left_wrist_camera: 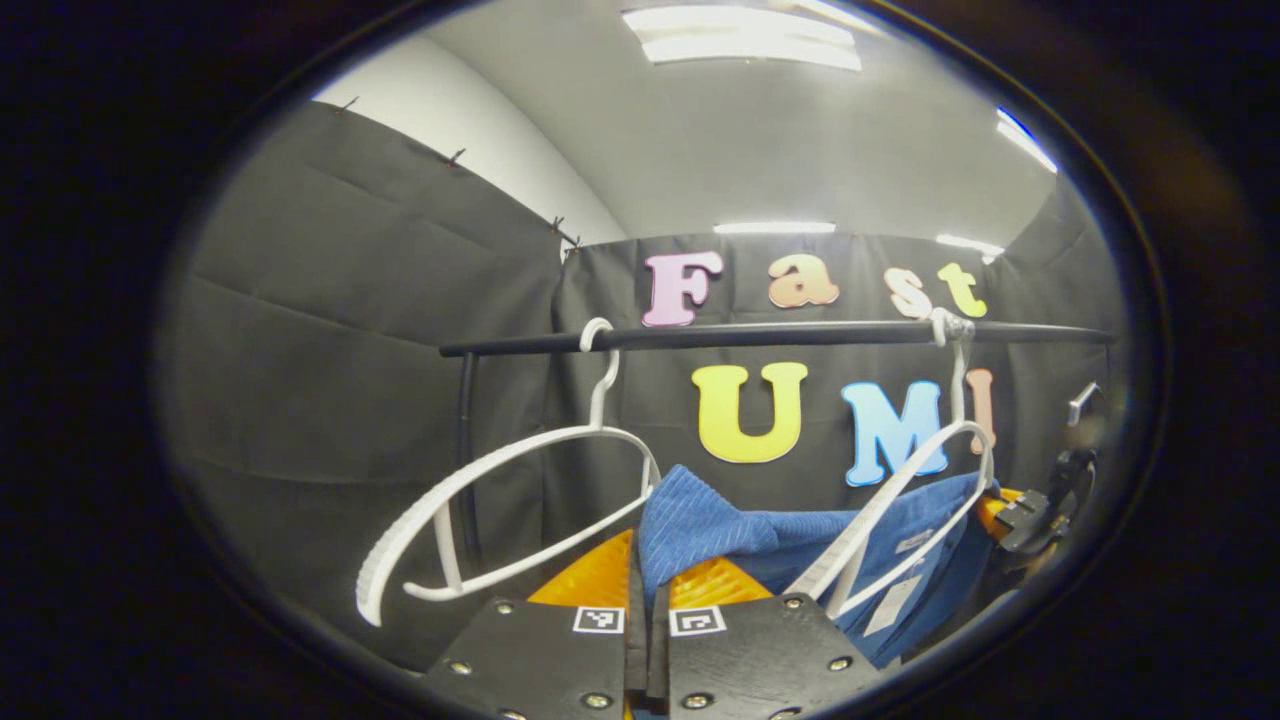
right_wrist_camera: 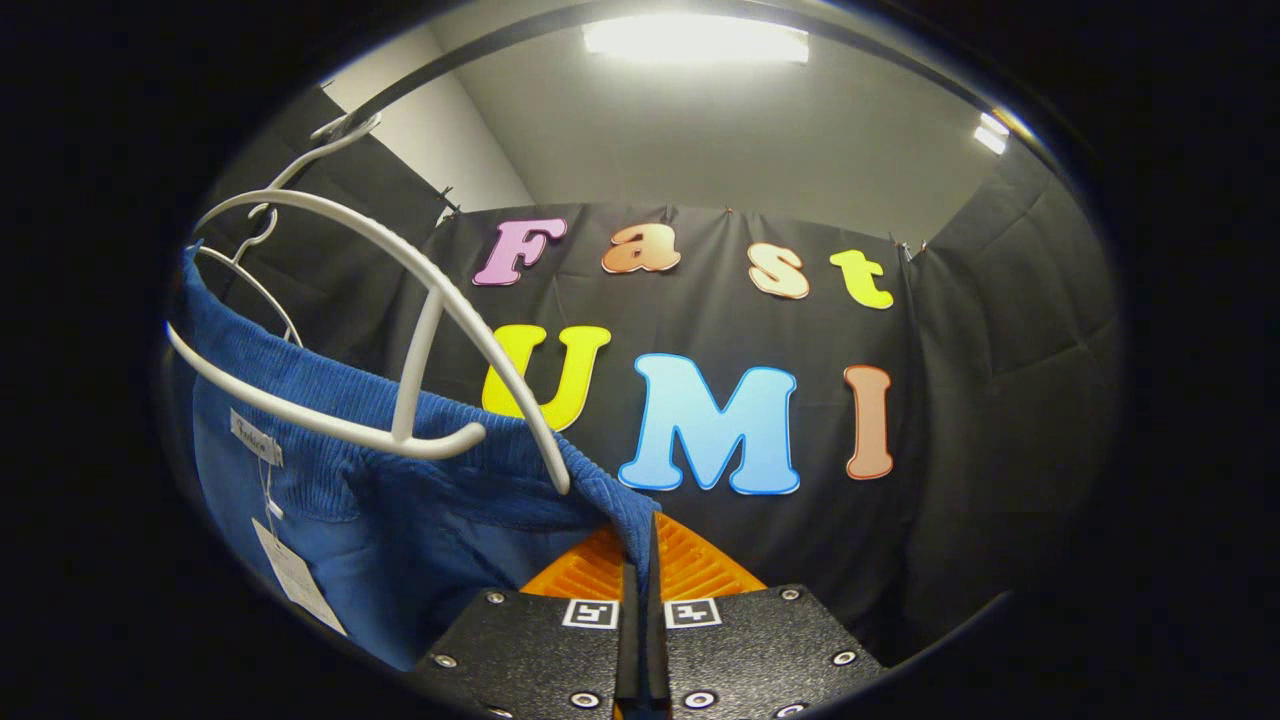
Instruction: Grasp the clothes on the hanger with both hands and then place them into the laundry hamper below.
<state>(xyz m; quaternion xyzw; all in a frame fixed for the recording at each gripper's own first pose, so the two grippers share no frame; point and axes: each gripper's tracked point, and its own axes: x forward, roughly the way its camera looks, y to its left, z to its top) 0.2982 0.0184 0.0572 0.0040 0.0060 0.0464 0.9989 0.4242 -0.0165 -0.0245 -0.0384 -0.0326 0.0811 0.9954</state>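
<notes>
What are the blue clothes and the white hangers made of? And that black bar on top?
Blue clothes: looks like soft ribbed fabric, maybe corduroy, from the fine lines along its edge. White hangers: probably plastic, smooth, matte and moulded in one curved piece. Black bar: likely painted metal, thin, straight and slightly shiny, but hard to be sure.

The blue ribbed cloth garment [right_wrist_camera: 330, 400] looks soft and matt. The white plastic hangers [left_wrist_camera: 480, 520] look smooth; a white paper tag [right_wrist_camera: 295, 575] hangs from the garment.
</notes>
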